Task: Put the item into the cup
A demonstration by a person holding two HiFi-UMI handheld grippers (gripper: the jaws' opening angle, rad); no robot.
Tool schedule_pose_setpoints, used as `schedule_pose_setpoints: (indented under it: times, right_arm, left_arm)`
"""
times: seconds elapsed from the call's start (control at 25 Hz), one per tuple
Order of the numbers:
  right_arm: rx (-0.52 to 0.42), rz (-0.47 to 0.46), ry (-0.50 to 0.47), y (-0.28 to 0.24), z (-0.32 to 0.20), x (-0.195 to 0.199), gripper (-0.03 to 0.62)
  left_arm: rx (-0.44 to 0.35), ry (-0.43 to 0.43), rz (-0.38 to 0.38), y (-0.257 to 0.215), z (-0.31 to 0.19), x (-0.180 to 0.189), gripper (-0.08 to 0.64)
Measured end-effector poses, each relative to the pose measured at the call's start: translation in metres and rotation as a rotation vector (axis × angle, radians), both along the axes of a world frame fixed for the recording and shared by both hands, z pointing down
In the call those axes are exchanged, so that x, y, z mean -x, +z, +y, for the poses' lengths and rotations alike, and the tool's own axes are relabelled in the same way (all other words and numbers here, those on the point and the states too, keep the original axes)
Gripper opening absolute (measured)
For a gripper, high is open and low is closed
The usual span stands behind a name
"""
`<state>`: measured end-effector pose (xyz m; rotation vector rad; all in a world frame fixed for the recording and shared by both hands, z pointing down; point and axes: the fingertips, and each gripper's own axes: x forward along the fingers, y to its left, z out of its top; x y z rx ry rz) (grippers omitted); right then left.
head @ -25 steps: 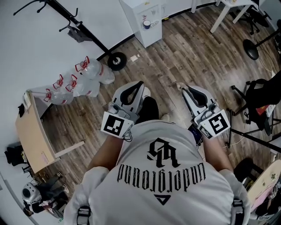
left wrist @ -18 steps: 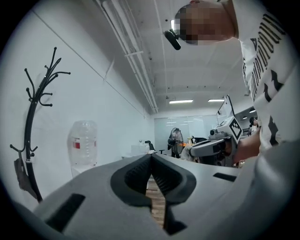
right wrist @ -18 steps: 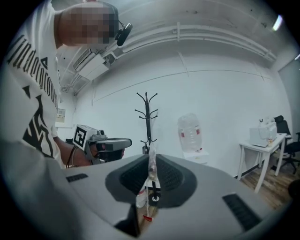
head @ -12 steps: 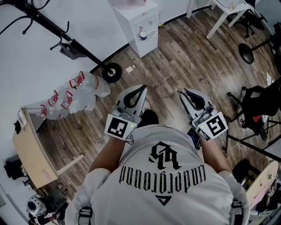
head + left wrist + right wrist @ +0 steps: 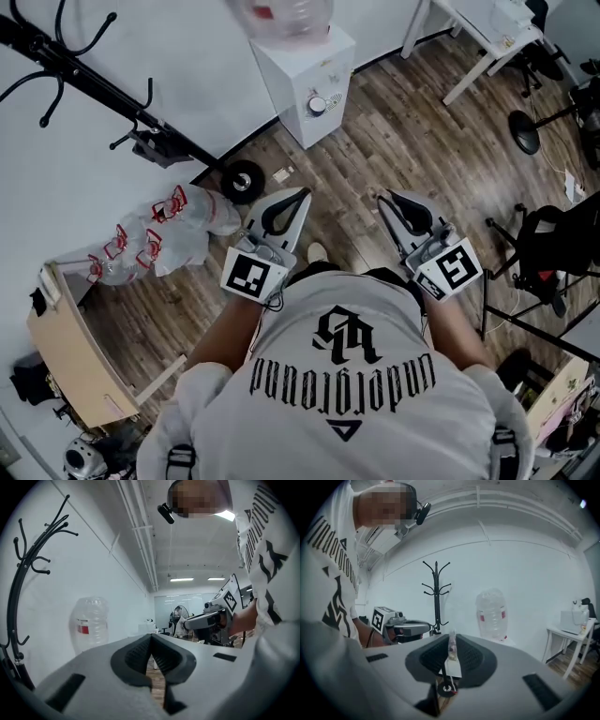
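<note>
My right gripper is shut on a small clear packet, which stands edge-on between the dark pads and pokes a little past the tips. The head view shows this gripper held out over the wooden floor at chest height, too far off to show the packet. My left gripper is level beside it; its pads meet at the tip with nothing between them. No cup is in any view.
A white water dispenser with a clear bottle on top stands against the wall ahead. A black coat rack is left of it, with several empty water jugs on the floor. A white table and a black chair lie right.
The person has stepped forward: the dispenser and coat rack have drawn closer in the head view. Both grippers keep the same pose, the right one still closed on the packet.
</note>
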<state>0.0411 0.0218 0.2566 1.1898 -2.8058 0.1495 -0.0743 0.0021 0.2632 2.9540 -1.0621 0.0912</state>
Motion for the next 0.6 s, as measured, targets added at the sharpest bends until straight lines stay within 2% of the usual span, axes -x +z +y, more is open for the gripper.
schedule_pose_setpoints:
  times: [0.4,0.6]
  right_arm:
    - [0.048,0.009,-0.017,0.019,-0.079,0.028,0.052]
    - [0.064,0.014,-0.045,0.033,-0.121,0.033,0.052]
  left_arm:
    - [0.016,-0.024,0.005,0.009,-0.071,0.032,0.007]
    - [0.038,-0.071,-0.011,0.023,-0.101,0.041,0.006]
